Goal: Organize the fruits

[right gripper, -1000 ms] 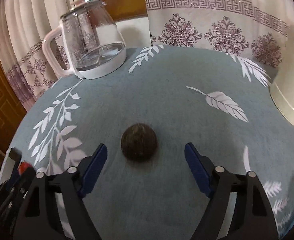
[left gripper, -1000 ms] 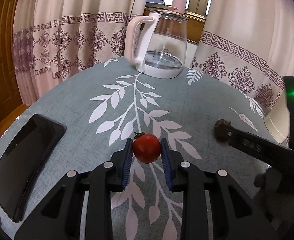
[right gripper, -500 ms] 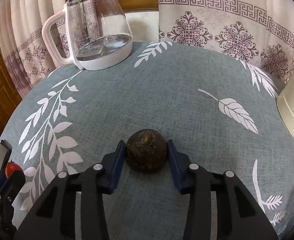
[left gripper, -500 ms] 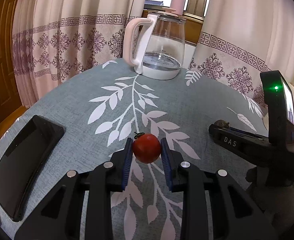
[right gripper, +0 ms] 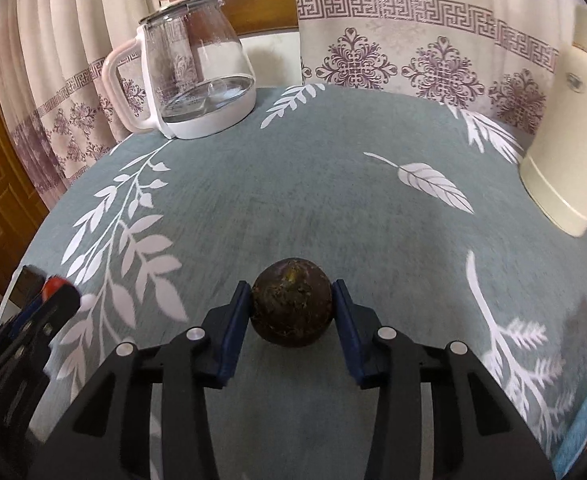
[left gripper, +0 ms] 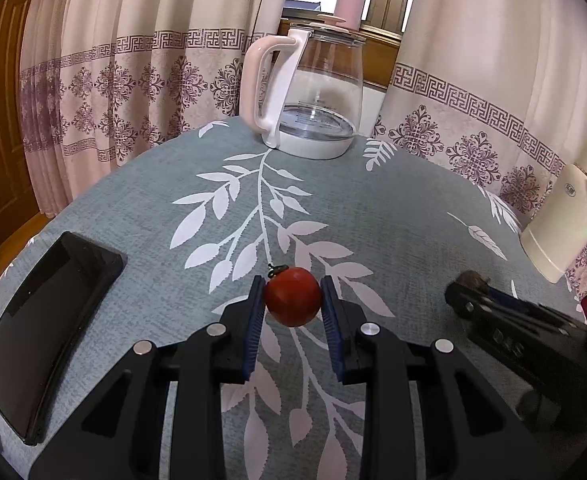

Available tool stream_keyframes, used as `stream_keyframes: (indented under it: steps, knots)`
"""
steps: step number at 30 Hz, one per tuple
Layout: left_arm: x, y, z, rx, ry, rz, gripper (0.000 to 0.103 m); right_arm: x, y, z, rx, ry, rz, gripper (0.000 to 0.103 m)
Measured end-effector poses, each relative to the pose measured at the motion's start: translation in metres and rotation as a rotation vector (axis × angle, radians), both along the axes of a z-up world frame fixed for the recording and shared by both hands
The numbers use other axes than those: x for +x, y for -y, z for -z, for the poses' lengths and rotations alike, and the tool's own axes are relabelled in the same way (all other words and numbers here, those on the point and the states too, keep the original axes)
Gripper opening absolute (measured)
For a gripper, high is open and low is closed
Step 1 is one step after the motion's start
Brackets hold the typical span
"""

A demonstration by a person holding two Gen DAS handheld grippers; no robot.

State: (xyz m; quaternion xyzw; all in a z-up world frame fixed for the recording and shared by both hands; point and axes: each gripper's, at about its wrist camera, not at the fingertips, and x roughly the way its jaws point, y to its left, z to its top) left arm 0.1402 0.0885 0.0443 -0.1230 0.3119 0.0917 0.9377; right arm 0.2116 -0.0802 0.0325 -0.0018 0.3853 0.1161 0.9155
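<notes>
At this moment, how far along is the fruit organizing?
Both picks look done: left gripper is shut on the tomato, right gripper on the dark fruit. Left: placing them, perhaps in the black tray, which shows no fruit.

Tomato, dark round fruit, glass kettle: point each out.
tomato [left gripper: 292, 296], left wrist view, middle of its red skin between the gripper pads.
dark round fruit [right gripper: 291, 302], right wrist view, centre of its rough front face.
glass kettle [left gripper: 321, 92], left wrist view, clear glass body.
</notes>
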Motion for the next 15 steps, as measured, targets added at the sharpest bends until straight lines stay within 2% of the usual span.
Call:
stream_keyframes:
  steps: [10,15]
  knots:
    - [-0.002,0.011,-0.003,-0.006,0.013,0.069,0.029,-0.05,0.021,-0.012,0.009,0.033,0.029,0.042]
    - [-0.002,0.012,-0.003,-0.009,0.012,0.073,0.029,-0.07,0.037,-0.016,0.029,0.04,0.063,0.042]
